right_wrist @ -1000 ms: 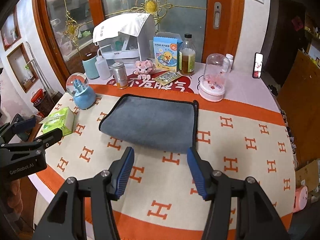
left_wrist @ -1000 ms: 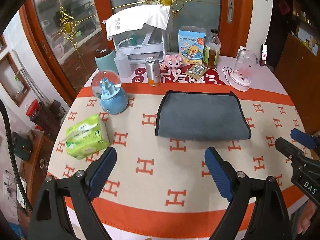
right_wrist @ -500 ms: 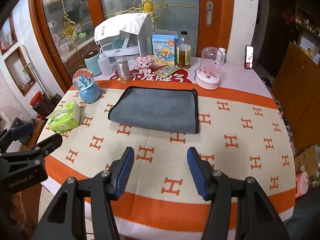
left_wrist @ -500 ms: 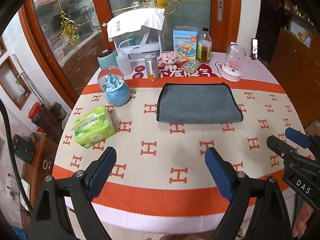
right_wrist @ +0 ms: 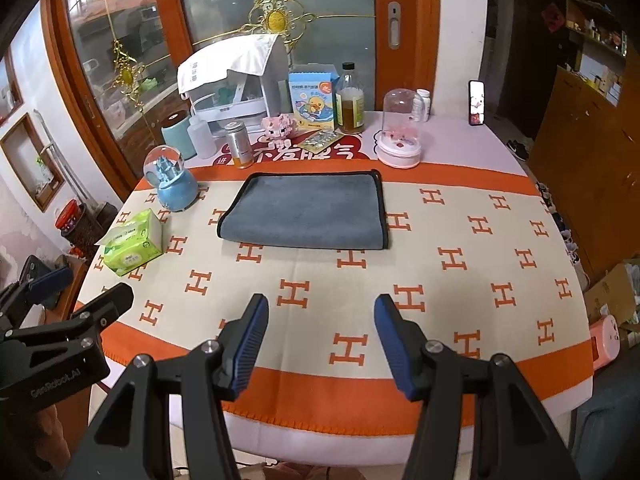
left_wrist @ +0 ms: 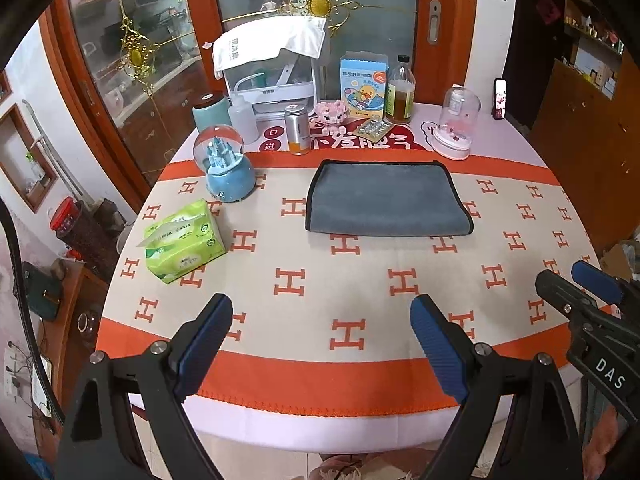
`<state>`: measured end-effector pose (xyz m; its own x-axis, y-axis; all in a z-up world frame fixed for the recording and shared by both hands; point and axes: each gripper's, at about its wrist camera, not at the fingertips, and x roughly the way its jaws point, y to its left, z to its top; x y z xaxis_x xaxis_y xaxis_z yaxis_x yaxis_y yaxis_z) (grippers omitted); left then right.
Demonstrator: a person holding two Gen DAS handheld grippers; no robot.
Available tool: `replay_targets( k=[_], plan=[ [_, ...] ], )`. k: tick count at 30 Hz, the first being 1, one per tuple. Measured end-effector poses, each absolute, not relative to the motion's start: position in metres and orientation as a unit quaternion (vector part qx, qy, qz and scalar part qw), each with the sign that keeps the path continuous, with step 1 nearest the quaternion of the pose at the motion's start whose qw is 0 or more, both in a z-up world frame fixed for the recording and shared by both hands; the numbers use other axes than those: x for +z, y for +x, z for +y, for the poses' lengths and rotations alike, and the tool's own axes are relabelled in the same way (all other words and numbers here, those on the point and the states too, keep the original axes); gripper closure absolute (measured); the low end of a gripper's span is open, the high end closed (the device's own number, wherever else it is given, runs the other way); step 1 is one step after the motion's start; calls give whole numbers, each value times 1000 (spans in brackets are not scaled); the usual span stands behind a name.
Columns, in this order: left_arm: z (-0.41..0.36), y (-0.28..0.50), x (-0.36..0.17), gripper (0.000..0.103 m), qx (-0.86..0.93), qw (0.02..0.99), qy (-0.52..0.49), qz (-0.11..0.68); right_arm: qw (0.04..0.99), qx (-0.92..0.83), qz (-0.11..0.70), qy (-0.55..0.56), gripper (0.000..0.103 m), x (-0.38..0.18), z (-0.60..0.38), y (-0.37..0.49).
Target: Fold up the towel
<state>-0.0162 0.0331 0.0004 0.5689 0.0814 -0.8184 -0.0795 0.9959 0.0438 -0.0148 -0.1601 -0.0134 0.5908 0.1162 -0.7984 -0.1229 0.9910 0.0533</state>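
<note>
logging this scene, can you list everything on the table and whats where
towel: 1, grey with black edging, folded, centre of table
snow globe: 1, blue base, left of towel
tissue pack: 1, green, near left
metal can: 1, silver, behind towel
duck box: 1, blue, back
bottle: 1, amber liquid, beside duck box
glass dome: 1, clear on pink base, back right
tablecloth: 1, cream and orange, H pattern
left gripper: 1, blue pads, open, over near edge
right gripper: 1, blue pads, open, over near edge
</note>
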Motion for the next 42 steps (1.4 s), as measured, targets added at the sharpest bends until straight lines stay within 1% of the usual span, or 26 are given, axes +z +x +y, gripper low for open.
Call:
replay_targets(
  k=[1, 5, 42],
  plan=[
    [33, -17, 0, 13, 46, 886, 1, 461, 892, 66, 447, -3, 47, -13, -160, -16],
    [30, -19, 1, 13, 43, 888, 2, 458, 895, 62, 441, -4, 39, -11, -160, -21],
    [14, -22, -2, 13, 38, 886, -2, 463, 892, 84, 443, -28, 39, -14, -152, -25]
  ],
)
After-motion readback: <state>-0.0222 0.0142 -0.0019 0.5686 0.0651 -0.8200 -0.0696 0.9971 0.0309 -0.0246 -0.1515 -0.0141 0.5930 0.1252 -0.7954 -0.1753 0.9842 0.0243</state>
